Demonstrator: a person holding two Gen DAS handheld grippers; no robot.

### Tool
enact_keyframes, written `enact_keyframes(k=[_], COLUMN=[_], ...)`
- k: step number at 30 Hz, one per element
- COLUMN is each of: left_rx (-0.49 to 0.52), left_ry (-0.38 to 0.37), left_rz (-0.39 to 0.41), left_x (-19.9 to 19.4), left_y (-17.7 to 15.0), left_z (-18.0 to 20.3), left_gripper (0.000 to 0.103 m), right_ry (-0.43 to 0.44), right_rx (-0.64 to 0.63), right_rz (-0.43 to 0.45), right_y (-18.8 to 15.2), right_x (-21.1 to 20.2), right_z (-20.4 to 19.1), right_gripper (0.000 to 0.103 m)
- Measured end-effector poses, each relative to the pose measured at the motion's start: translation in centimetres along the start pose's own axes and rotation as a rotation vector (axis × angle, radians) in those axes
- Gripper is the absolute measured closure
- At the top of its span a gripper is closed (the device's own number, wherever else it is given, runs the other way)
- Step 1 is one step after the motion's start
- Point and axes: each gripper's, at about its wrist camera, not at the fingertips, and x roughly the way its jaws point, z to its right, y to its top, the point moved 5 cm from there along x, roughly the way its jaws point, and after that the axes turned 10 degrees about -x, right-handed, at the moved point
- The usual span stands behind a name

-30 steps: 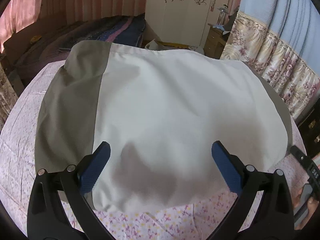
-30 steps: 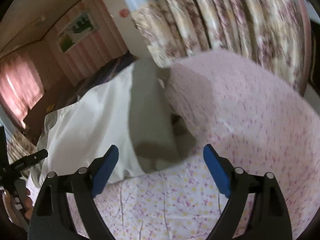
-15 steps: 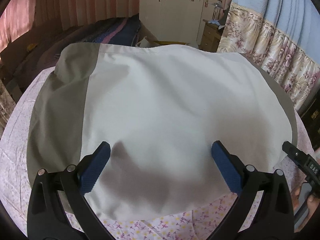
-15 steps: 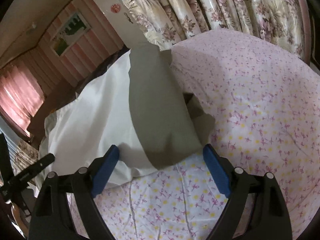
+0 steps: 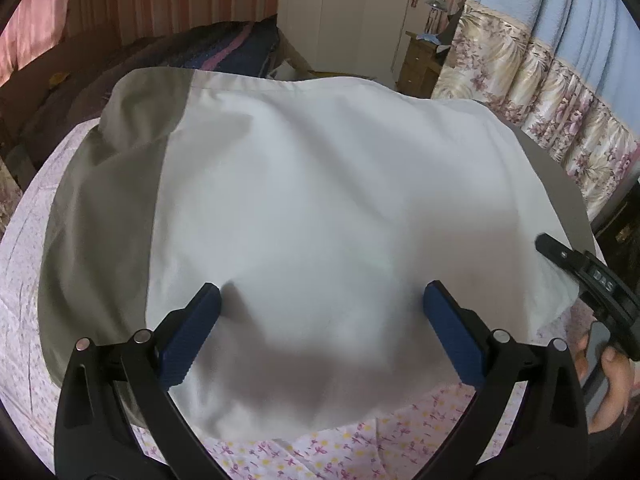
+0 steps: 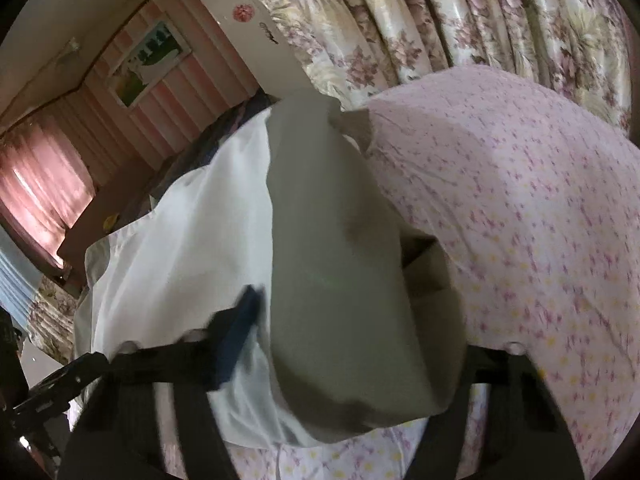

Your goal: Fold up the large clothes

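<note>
My right tool (image 6: 344,340) is closing around the grey corner of the garment (image 5: 320,200) lying on the bed (image 6: 520,220); my left tool (image 5: 320,312) hovers wide open, empty. Soft, light cloth; pinch hems.

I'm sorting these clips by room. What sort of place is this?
Most likely a bedroom: a garment lies spread on a bed with a floral sheet, a white wardrobe stands behind, and flowered curtains hang alongside.
</note>
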Motion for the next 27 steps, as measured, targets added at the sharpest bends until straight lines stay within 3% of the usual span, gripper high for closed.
enact_keyframes(k=[3,5,9,16,19,22,27], left_rx=[0.021,0.038,0.011,0.058,0.02,0.002,0.044], left_ry=[-0.007,0.006,-0.013,0.005,-0.083,-0.12,-0.007], left_rz=[-0.011,-0.036,-0.066,-0.047,-0.066,-0.004,0.12], left_x=[0.1,0.8,2.4,3.0,1.0,-3.2,-8.4], left_y=[-0.5,-0.7,-0.5,-0.5,0.2,1.1,3.0], left_z=[0.8,1.1,0.7,1.1,-0.1,-2.5,-9.7], left_gripper=[0.003,0.003,0.003,0.003,0.005,0.006,0.004], right_ry=[0.004,-0.003,0.027,0.057,0.07,0.081,0.103], right_rx=[-0.084,-0.152,-0.21,-0.369,-0.496,-0.624,-0.836], right_rz=[0.049,0.076,0.118,0.153,0.165,0.162,0.114], right_y=[0.8,1.3,2.5,4.9,5.3,5.0,3.0], right_x=[-1.0,-1.5,-2.7,-4.3,-5.1,-5.4,-3.9], right_z=[-1.1,-2.3,-4.0,-9.4,-13.5,-17.9,-25.7], right_gripper=[0.072,0.076,0.078,0.081,0.083,0.083,0.084])
